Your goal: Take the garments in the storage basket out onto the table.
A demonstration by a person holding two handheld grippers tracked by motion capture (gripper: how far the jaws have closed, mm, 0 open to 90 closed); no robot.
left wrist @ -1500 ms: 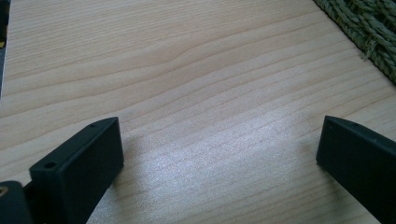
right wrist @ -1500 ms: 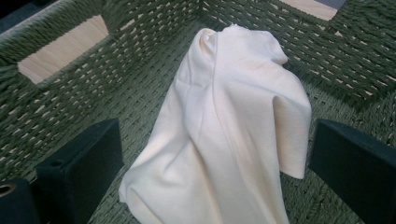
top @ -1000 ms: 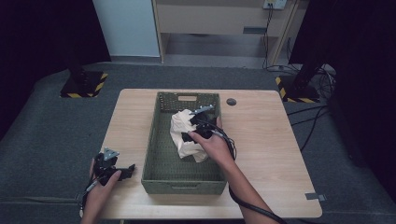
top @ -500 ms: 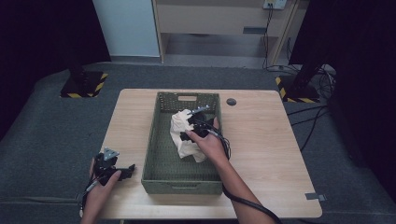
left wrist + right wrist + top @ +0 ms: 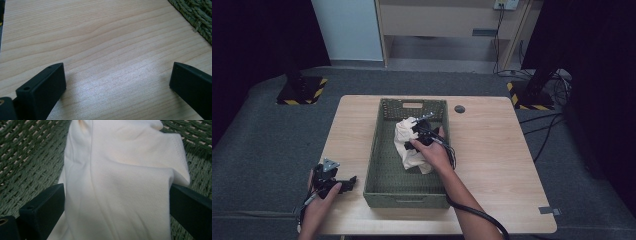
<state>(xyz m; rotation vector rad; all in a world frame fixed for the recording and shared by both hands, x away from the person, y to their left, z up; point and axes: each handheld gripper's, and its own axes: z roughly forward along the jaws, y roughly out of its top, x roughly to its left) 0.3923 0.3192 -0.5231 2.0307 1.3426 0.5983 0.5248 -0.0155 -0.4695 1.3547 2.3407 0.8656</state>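
White cloth [image 5: 120, 182] lies between the wide-open right claw [image 5: 117, 202] jaws in the green basket [image 5: 384, 165]

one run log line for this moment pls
right gripper: open, jaws astride crumpled cream cloth | cloth in green woven basket | left gripper: open over light wooden table

right gripper [image 5: 419, 131]: partly covered by the right hand [image 5: 432, 150] in the high view; jaw tips lost against the cloth there.
cloth [image 5: 120, 182]: cut off at the top and bottom edges of the right gripper view; near part under the hand in the high view.
basket [image 5: 197, 15]: just a woven corner at the right edge of the left gripper view.
left gripper [image 5: 117, 82]: right jaw cropped by the edge.
small dark disc [image 5: 459, 109]: too small to identify.
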